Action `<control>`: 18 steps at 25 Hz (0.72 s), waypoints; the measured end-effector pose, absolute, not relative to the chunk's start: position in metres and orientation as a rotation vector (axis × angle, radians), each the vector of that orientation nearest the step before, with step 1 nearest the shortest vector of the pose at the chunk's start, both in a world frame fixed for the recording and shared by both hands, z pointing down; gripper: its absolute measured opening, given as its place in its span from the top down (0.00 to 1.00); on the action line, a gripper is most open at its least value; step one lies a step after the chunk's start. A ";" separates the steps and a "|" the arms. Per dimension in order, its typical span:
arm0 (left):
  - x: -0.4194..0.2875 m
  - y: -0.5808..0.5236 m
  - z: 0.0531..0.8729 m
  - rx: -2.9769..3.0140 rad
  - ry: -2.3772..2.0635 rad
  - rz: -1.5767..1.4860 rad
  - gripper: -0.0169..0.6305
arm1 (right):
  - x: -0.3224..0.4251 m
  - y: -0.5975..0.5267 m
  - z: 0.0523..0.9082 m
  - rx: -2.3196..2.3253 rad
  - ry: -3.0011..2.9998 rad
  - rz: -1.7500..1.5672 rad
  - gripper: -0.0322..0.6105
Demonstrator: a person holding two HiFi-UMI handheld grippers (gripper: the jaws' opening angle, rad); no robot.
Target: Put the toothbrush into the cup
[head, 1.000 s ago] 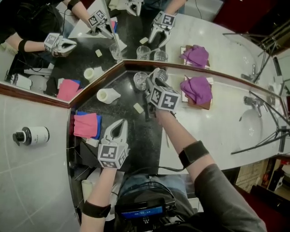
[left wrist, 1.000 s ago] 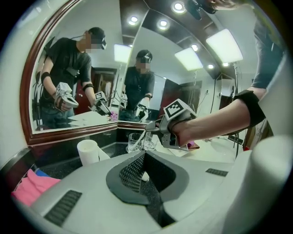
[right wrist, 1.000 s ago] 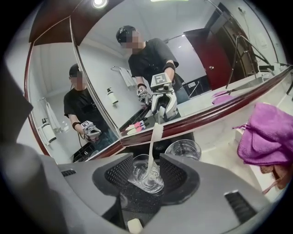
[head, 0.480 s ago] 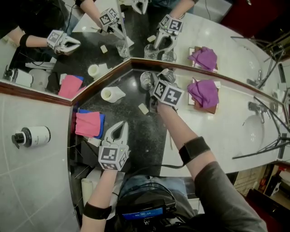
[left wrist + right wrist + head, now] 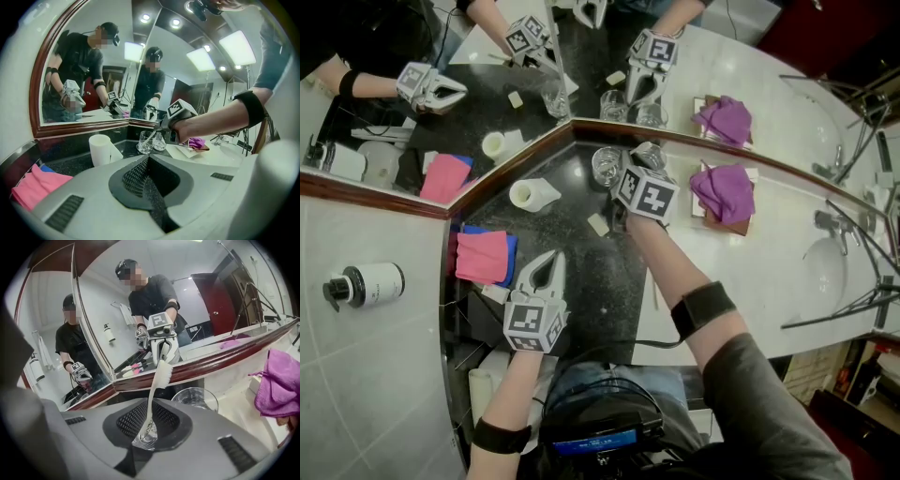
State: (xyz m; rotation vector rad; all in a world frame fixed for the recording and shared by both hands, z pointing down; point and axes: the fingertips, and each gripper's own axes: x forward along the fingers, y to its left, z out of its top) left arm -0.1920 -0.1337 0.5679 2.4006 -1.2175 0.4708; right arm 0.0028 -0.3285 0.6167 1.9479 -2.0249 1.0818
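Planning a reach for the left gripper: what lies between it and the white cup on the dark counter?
Nothing: the head view shows only bare dark counter between the left gripper and the white cup; the pink cloth lies aside.

Ceiling lights glare brightly, the gripper views bow and darken at their edges, perhaps slightly soft.
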 end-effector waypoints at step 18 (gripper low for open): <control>-0.184 -0.121 0.546 2.419 -1.244 0.436 0.99 | 0.025 -0.314 0.537 1.928 -2.172 0.891 0.87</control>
